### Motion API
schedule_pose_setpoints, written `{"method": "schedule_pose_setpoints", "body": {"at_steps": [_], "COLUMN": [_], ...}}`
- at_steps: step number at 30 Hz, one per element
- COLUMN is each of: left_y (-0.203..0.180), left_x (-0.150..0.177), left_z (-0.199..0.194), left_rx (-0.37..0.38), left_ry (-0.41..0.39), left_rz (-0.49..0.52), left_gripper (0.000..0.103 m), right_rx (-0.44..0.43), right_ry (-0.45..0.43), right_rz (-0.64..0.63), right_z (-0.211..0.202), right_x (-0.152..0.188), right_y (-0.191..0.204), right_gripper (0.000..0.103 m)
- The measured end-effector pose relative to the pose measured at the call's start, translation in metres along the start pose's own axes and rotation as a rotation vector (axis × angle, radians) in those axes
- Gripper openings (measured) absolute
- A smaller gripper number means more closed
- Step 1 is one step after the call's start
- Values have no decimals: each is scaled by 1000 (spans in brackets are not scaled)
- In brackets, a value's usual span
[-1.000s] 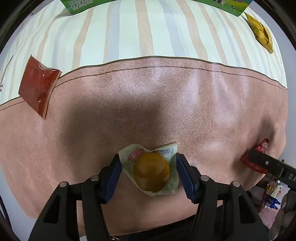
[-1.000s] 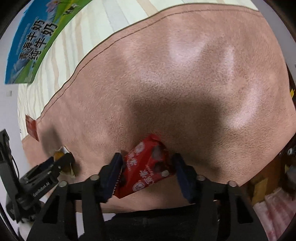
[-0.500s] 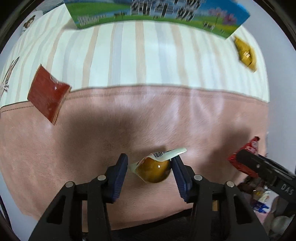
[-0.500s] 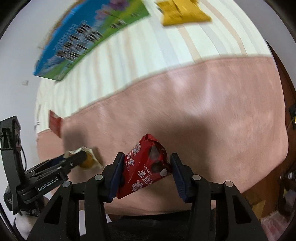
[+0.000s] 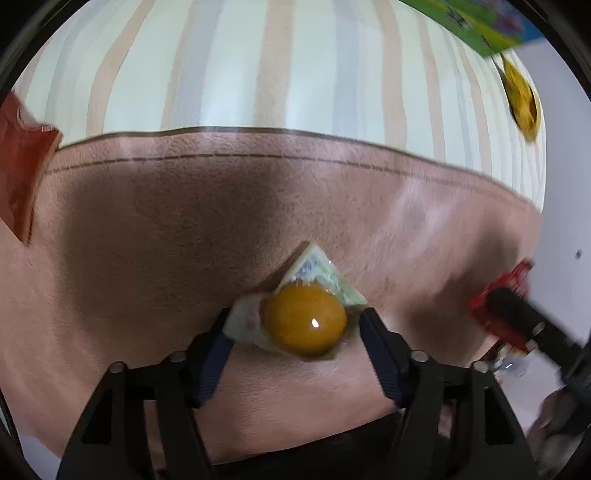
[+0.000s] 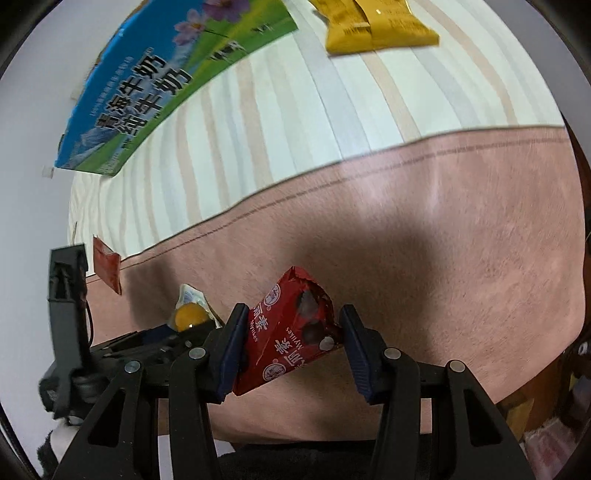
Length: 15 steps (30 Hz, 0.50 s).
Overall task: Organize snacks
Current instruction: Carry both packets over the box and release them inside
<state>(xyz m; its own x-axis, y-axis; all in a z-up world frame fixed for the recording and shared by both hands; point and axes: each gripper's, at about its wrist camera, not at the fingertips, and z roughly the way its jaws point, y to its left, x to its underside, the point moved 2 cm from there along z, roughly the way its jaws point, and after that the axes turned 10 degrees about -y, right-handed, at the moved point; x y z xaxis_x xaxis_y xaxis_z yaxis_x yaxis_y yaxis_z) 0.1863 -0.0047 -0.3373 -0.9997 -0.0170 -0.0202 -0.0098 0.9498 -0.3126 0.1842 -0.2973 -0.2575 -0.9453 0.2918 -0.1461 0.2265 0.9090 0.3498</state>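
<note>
My left gripper point(image 5: 295, 325) is shut on a clear packet with a round orange-yellow snack point(image 5: 306, 320) and holds it above the pink cloth point(image 5: 147, 229). It also shows in the right wrist view point(image 6: 190, 314). My right gripper point(image 6: 290, 332) is shut on a red chocolate packet point(image 6: 291, 328), lifted off the cloth; the packet shows at the right edge of the left wrist view point(image 5: 498, 306).
A dark red flat packet point(image 5: 18, 162) lies at the left where the pink cloth meets the striped cloth point(image 5: 295, 66). A yellow packet point(image 6: 376, 26) and a blue-green milk carton box point(image 6: 162, 85) lie at the back. A white wall stands at the right.
Both grippers have lifted and moved forward with their packets. The orange snack packet has turned in the left gripper. The views have shifted toward the striped cloth.
</note>
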Motion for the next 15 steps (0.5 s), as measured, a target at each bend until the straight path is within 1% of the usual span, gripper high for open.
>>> {"method": "schedule_pose_setpoints", "body": {"at_steps": [2,4,5,6,7,9,11,15], "left_y": [5,7,6,2,-2,-11,-17,-27], "left_x": [-4,-7,-7,-7,-6,-5,-5,0], "left_z": [2,3,3,3,1,-3,-5,-9], "left_rx": [9,1,-18,-42,-74,-114,-137,-154], "left_ry": [-1,-4,-11,-15,-26,-51,-68,-93], "left_rz": [-51,-60,-49,-30,3,59,83,109], "left_gripper": [70,68,68,63,55,54,53,52], "right_rx": [0,4,4,5,6,7,5,2], "right_ry": [7,10,11,12,13,12,11,2], "right_rz": [8,11,11,10,8,5,4,-2], "right_z": [3,7,9,10,10,12,10,10], "right_x": [2,3,3,4,4,4,4,2], "right_y": [-3,-1,-1,0,0,3,3,8], "right_gripper": [53,53,53,53,53,53,53,53]}}
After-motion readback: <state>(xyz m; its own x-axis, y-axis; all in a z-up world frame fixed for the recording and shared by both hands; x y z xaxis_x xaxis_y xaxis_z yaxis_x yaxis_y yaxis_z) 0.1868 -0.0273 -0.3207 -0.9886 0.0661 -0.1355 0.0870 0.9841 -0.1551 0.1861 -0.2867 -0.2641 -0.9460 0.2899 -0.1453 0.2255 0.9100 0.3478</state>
